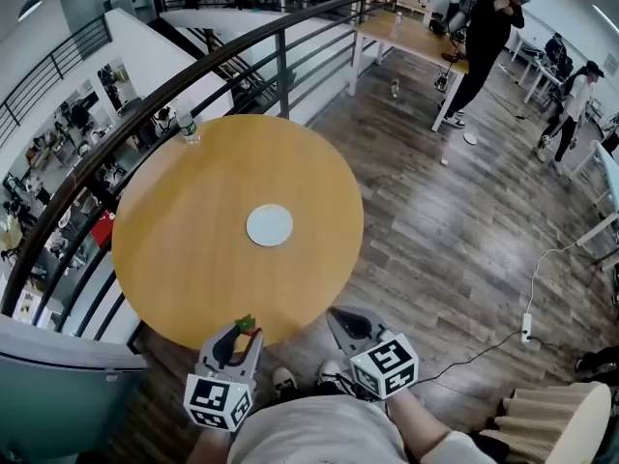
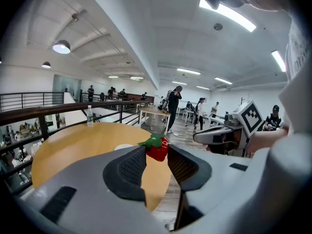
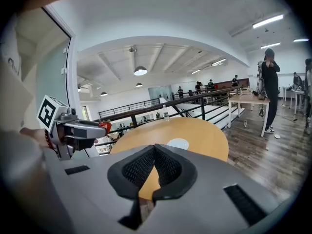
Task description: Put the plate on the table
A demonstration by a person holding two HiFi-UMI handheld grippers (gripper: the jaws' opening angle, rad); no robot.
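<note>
A pale round plate [image 1: 269,225] lies flat near the middle of the round wooden table [image 1: 174,249]; it also shows as the plate [image 3: 178,144] in the right gripper view. My left gripper [image 1: 245,331] hovers at the table's near edge, shut on a red toy strawberry [image 2: 158,147] with a green leafy top, pinched between the pad tips. My right gripper [image 1: 338,319] is beside it, just off the table's edge, its jaws shut with nothing between them [image 3: 154,148]. Both grippers are well short of the plate.
A water bottle [image 1: 187,129] stands at the table's far left edge, next to a curved dark railing [image 1: 280,42]. Wood floor lies to the right, with a power strip and cable [image 1: 527,327]. A person [image 1: 484,37] stands by a desk [image 1: 416,37] in the distance.
</note>
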